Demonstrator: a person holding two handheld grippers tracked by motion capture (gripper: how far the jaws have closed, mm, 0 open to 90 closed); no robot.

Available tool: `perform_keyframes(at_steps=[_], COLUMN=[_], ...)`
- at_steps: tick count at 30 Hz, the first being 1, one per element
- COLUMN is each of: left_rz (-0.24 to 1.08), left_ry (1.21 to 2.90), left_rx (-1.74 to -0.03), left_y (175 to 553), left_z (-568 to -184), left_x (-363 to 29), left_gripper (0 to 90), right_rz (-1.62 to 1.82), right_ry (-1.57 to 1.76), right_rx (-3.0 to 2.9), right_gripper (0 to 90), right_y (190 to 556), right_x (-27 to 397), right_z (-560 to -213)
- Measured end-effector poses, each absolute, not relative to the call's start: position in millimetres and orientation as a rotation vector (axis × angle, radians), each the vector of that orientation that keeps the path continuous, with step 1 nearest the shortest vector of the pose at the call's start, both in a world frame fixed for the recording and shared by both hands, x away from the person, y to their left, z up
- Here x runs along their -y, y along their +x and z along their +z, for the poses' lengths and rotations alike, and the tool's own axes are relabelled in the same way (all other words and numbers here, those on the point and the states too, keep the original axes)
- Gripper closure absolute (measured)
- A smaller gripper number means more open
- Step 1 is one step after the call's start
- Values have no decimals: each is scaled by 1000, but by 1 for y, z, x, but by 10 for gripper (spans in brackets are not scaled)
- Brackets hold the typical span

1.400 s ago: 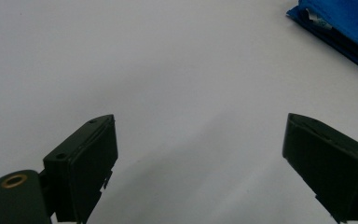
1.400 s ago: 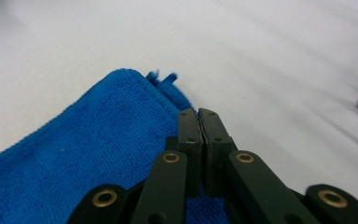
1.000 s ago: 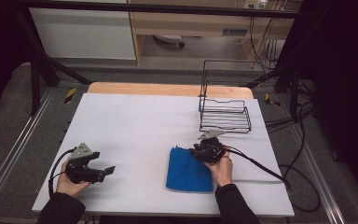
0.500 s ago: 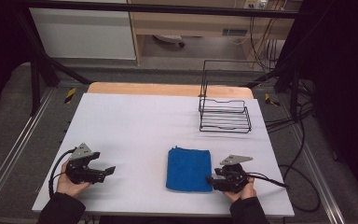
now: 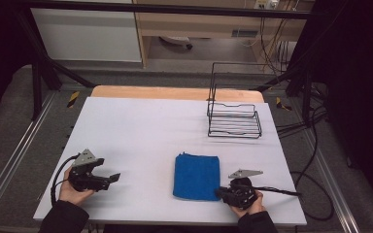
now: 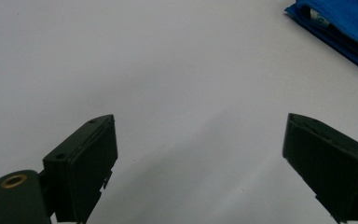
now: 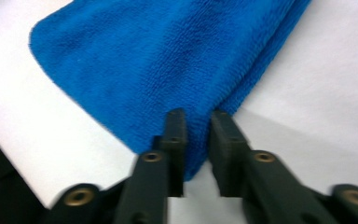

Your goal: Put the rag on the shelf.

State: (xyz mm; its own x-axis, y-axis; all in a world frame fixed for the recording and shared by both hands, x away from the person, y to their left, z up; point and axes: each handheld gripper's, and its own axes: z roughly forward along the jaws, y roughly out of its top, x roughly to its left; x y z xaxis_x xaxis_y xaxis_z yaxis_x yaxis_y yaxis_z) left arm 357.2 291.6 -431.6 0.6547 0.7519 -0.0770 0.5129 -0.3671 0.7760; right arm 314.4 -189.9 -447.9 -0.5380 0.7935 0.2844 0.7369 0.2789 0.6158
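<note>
A folded blue cloth (image 5: 197,175) is seen flat on the white tabletop (image 5: 145,136), near its front edge. The right claw (image 7: 196,140) is nearly closed around the cloth's near right corner, apparently pinching it. The left claw (image 6: 200,168) is held wide open and empty, well apart. A wire rack (image 5: 234,116) stands farther back.

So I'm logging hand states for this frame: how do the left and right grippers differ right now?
The left gripper has its jaws spread wide over the bare white table; the right gripper has its jaws nearly closed around a corner of the blue cloth. The left sits well away from the cloth, the right is at its near corner. Both are hand-held near the table's front edge.
</note>
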Motion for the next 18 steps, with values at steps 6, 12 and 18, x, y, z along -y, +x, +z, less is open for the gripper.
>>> perform_keyframes(at_steps=[6, 12, 18], left_rz=[369, 359, 339], left_ry=[2056, 2051, 2037], left_rx=[-978, -977, -975], left_y=[357, 357, 357], left_z=[-432, -432, -424], left_x=[-292, -291, -279], left_gripper=[99, 100, 104], right_rz=[1114, 1101, 988], right_ry=[1483, 1470, 1425], right_rx=[-2470, -2456, -2428], right_gripper=[876, 881, 871], right_y=[317, 321, 328], right_x=[192, 199, 208], right_z=[-444, -434, -429])
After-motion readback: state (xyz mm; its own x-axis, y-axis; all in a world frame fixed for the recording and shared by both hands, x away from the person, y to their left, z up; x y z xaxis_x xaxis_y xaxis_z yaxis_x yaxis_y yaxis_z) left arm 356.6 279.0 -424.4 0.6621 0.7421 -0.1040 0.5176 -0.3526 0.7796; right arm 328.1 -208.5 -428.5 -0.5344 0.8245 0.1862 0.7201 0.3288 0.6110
